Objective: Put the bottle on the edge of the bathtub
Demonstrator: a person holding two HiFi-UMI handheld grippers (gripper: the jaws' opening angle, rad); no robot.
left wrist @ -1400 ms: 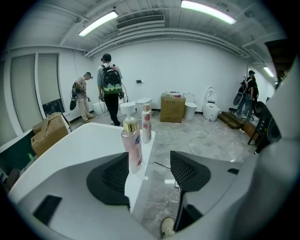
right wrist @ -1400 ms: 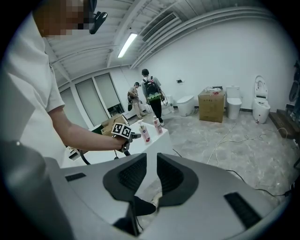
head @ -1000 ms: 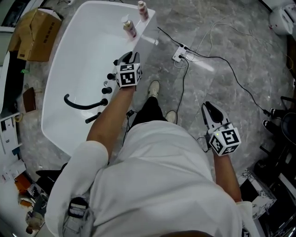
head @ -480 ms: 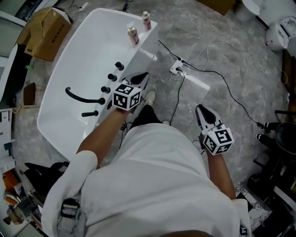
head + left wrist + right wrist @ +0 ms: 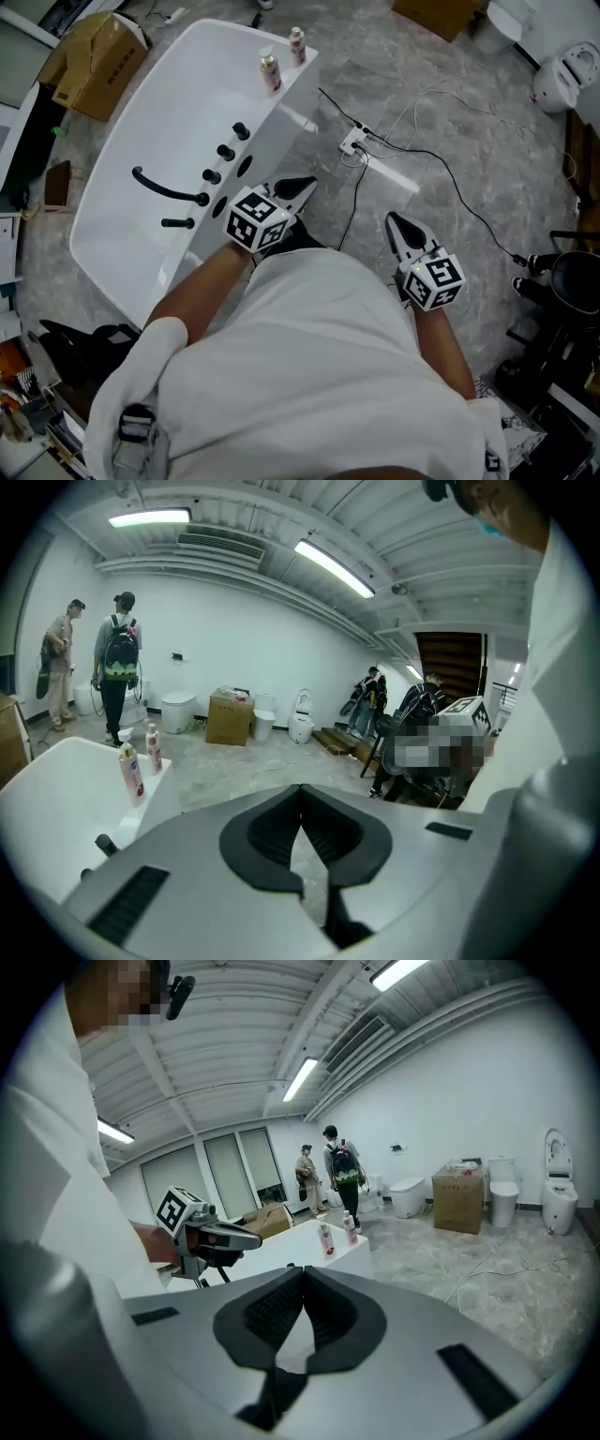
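Observation:
Two pink-and-white bottles (image 5: 270, 72) (image 5: 297, 44) stand upright on the far end rim of the white bathtub (image 5: 122, 150). The left gripper view shows the same bottles (image 5: 130, 771) (image 5: 153, 747) far ahead on the tub rim (image 5: 56, 789). My left gripper (image 5: 305, 185) is shut and empty, beside the tub's near wall and well short of the bottles; its jaws (image 5: 301, 787) meet with nothing between them. My right gripper (image 5: 394, 220) hangs over the floor to the right, shut and empty (image 5: 302, 1269). Its view shows the bottles (image 5: 326, 1238) and the left gripper (image 5: 225, 1238).
A black faucet (image 5: 164, 192) and black knobs (image 5: 225, 150) sit on the tub's rim. A power strip with cables (image 5: 354, 139) lies on the marble floor ahead. Cardboard boxes (image 5: 89, 56), a toilet (image 5: 572, 75) and clutter ring the area. People stand far off (image 5: 117, 658).
My left gripper has drawn back from over the tub's knobs toward the person's body and now sits beside the tub wall. The right gripper shifted slightly left and up.

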